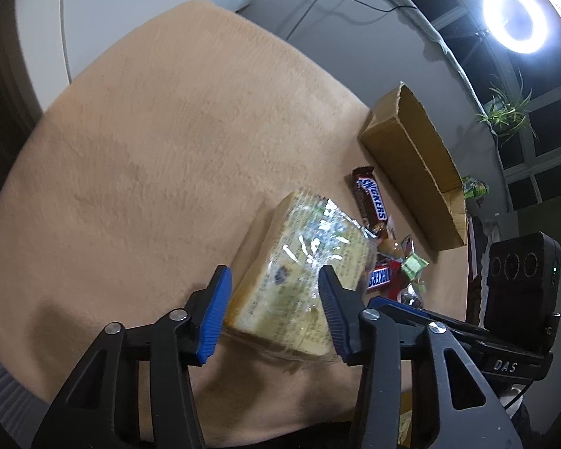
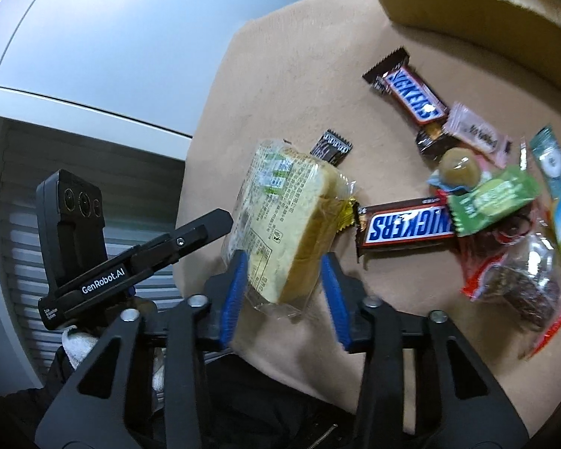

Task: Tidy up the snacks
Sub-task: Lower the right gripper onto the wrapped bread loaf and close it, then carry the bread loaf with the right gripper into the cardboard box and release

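A wrapped slice of bread in clear plastic [image 1: 291, 265] [image 2: 284, 220] sits between the blue pads of both grippers. My left gripper [image 1: 273, 307] has its jaws around the packet, pads close to its sides; contact is unclear. My right gripper [image 2: 284, 280] straddles the packet's near end with its pads at or near the wrapper. The left gripper's black body [image 2: 142, 258] shows in the right wrist view. Two Snickers bars [image 2: 407, 224] [image 2: 411, 93] lie on the tan cloth [image 1: 149, 149] beside a heap of small snacks [image 2: 505, 205].
An open cardboard box [image 1: 411, 157] [image 2: 486, 7] stands at the far side of the cloth. A small black sachet [image 2: 331, 147] lies behind the bread. A ring light [image 1: 514, 17] and a plant [image 1: 505, 112] are beyond the table. The cloth's left edge borders a white cabinet [image 2: 93, 56].
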